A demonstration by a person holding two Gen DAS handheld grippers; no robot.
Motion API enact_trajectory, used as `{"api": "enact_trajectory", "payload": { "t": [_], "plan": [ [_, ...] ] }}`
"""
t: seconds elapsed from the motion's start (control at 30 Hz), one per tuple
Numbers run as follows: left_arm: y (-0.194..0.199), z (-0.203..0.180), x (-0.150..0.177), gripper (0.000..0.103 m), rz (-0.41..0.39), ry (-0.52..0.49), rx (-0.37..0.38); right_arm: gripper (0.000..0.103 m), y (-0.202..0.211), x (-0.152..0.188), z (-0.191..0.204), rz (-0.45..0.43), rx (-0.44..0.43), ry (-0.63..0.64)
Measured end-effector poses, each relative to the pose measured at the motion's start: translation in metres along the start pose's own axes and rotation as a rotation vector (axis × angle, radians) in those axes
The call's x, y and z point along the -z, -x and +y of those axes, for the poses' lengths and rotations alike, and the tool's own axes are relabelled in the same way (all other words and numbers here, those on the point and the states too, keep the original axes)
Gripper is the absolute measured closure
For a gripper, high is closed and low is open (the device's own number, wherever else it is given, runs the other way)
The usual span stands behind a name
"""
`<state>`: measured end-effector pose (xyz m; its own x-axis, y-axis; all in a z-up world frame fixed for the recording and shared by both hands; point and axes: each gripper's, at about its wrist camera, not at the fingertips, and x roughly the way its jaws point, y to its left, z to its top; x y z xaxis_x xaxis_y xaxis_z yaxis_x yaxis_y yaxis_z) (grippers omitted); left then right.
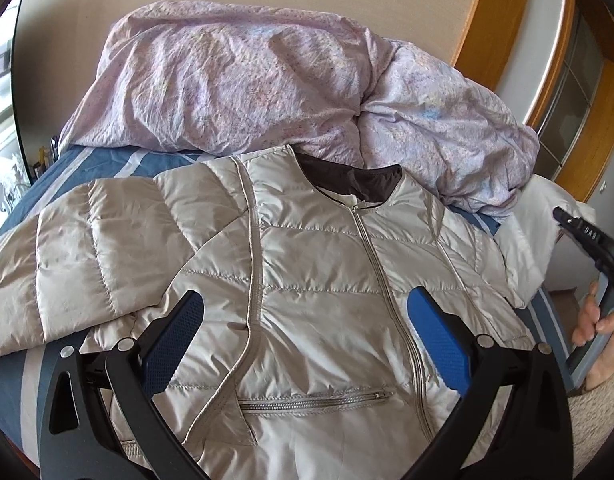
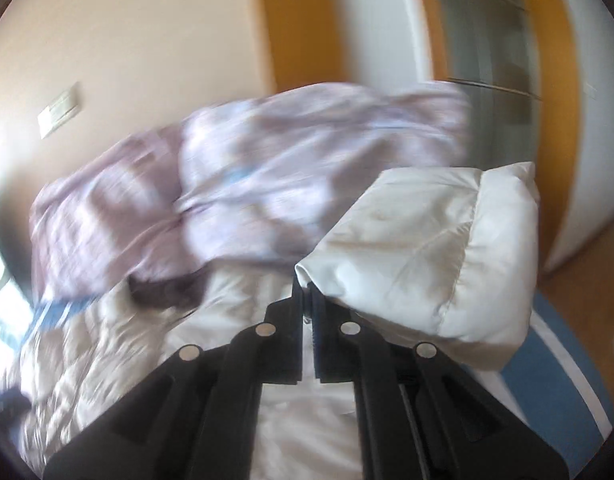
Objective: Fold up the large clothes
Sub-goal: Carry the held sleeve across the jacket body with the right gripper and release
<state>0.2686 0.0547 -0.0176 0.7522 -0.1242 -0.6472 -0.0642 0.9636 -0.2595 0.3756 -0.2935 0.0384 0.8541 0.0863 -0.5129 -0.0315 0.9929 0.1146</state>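
A pale beige quilted jacket lies front up on the bed, zipped, with a dark collar lining. One sleeve stretches out to the left. My left gripper hovers open over the jacket's chest, and its blue pads hold nothing. In the right wrist view, which is blurred, my right gripper is shut on the edge of the other sleeve and holds it lifted off the bed. The left wrist view shows the right gripper at the right edge, in a person's hand.
A crumpled lilac duvet is piled at the head of the bed, just behind the jacket's collar. The blue striped sheet shows to the left. A wooden wardrobe stands to the right, with carpet below it.
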Motion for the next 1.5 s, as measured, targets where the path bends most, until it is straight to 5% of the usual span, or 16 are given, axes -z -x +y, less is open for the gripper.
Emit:
{"api": "enact_trajectory", "payload": {
  "t": [0.4,0.67,0.73,0.9,0.97,1.13,1.33,1.5],
  "plan": [
    [-0.026,0.021,-0.007,0.001,0.076,0.139,0.097,0.098,-0.042,0.069,0.114,0.211,-0.129,0.28],
    [-0.041,0.041,-0.02,0.001,0.105,0.244,0.125,0.097,-0.049,0.123,0.192,0.27,-0.093,0.699],
    [-0.042,0.044,-0.024,0.001,0.098,0.239,0.117,0.094,-0.048,0.131,0.202,0.288,-0.101,0.751],
    [-0.042,0.053,-0.038,0.001,0.073,0.248,0.108,0.057,-0.037,0.139,0.213,0.249,-0.127,0.816],
    [-0.042,0.055,-0.041,0.001,0.066,0.254,0.118,0.054,-0.029,0.14,0.215,0.208,-0.134,0.833],
    [-0.034,0.062,-0.046,0.001,0.026,0.27,0.117,0.054,-0.04,0.123,0.228,0.168,-0.108,0.825],
    [-0.003,0.085,-0.056,0.001,-0.067,0.292,0.082,0.073,-0.056,0.137,0.244,0.185,-0.047,1.004],
    [-0.003,0.085,-0.059,0.001,-0.064,0.25,0.052,0.079,-0.049,0.168,0.247,0.175,-0.032,1.193]
  ]
}}
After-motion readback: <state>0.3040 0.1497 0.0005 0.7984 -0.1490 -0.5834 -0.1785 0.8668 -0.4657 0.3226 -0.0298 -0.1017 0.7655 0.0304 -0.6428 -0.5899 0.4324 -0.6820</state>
